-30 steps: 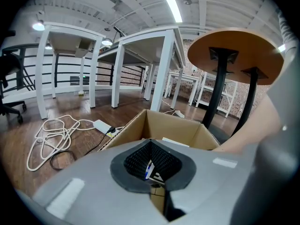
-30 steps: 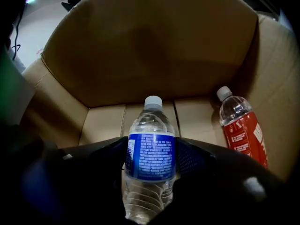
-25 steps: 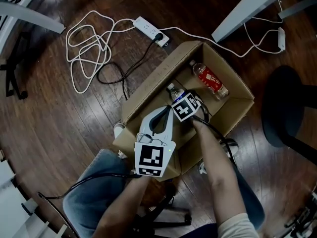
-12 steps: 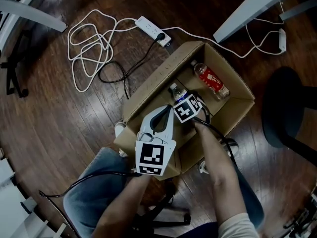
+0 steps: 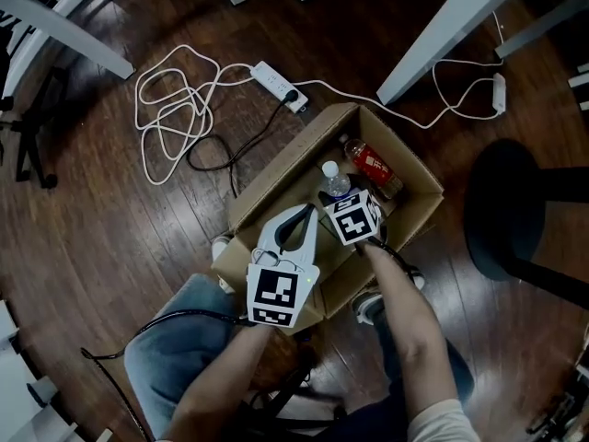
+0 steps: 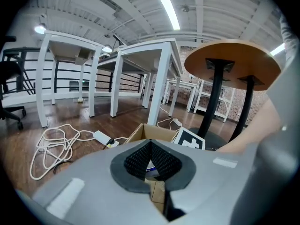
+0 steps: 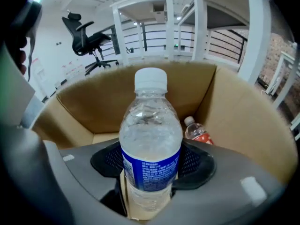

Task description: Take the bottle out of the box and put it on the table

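A clear water bottle (image 5: 335,184) with a white cap and blue label (image 7: 151,149) stands upright between the jaws of my right gripper (image 5: 340,194), lifted inside the open cardboard box (image 5: 285,168). Those jaws have just been closing and now press on the bottle's label band. A second bottle with a red label (image 5: 373,166) lies on the box bottom at the far corner (image 7: 199,131). My left gripper (image 5: 302,212) hovers over the box's near-left wall, shut with nothing in it (image 6: 150,144).
The box sits on a dark wooden floor. A white power strip (image 5: 276,72) and coiled white cable (image 5: 170,109) lie to its upper left. White table legs (image 5: 433,35) stand behind it, and a round black pedestal base (image 5: 525,210) to its right.
My right gripper has risen with the clear bottle, whose cap now stands higher in the box. The left gripper has lifted slightly.
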A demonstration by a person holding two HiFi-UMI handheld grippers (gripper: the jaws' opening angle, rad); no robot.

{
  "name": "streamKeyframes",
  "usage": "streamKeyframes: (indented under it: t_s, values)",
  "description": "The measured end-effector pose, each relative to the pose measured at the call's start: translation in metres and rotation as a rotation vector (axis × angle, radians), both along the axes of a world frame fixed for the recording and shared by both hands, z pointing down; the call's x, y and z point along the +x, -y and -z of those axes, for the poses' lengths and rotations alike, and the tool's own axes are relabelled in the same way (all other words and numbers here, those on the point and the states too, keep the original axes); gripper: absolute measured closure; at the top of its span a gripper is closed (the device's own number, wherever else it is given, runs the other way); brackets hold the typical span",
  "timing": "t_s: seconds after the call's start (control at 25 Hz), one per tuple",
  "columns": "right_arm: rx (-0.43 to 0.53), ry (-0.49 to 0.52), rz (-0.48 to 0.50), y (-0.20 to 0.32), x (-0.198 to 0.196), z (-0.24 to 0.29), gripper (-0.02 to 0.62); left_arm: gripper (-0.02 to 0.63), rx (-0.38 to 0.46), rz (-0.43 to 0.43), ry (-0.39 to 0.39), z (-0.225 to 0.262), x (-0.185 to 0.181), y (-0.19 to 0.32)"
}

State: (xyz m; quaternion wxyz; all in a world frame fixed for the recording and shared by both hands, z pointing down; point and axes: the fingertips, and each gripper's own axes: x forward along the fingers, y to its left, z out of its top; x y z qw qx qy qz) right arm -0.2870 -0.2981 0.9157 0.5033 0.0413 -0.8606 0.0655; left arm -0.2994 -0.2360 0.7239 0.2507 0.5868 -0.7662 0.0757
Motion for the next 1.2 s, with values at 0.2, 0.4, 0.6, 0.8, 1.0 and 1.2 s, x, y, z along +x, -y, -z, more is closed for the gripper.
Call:
streamKeyframes:
  t_s: [0.2, 0.4, 0.6, 0.8, 1.0, 1.2]
  values:
    - [0.043, 0.118, -0.027, 0.01, -0.007, 0.067, 0.308, 0.611, 0.054, -0.014, 0.046, 0.042, -0.003, 0.007]
    - [0.1, 0.194, 0.024, 0.011, -0.006, 0.145, 0.308, 0.611, 0.174, -0.022, 0.107, 0.11, -0.007, 0.016]
    - [0.164, 0.289, 0.024, 0.01, -0.004, 0.231, 0.307, 0.611, 0.285, -0.041, 0.144, 0.174, -0.003, 0.012]
    - [0.227, 0.387, 0.021, 0.005, 0.001, 0.323, 0.307, 0.611, 0.385, -0.042, 0.131, 0.232, 0.006, 0.01]
    - [0.224, 0.471, -0.019, -0.01, 0.016, 0.402, 0.305, 0.612, 0.447, -0.029, 0.169, 0.289, 0.016, -0.005]
    - [0.286, 0.552, -0.043, -0.02, 0.041, 0.486, 0.305, 0.612, 0.498, -0.032, 0.21, 0.352, 0.036, -0.021]
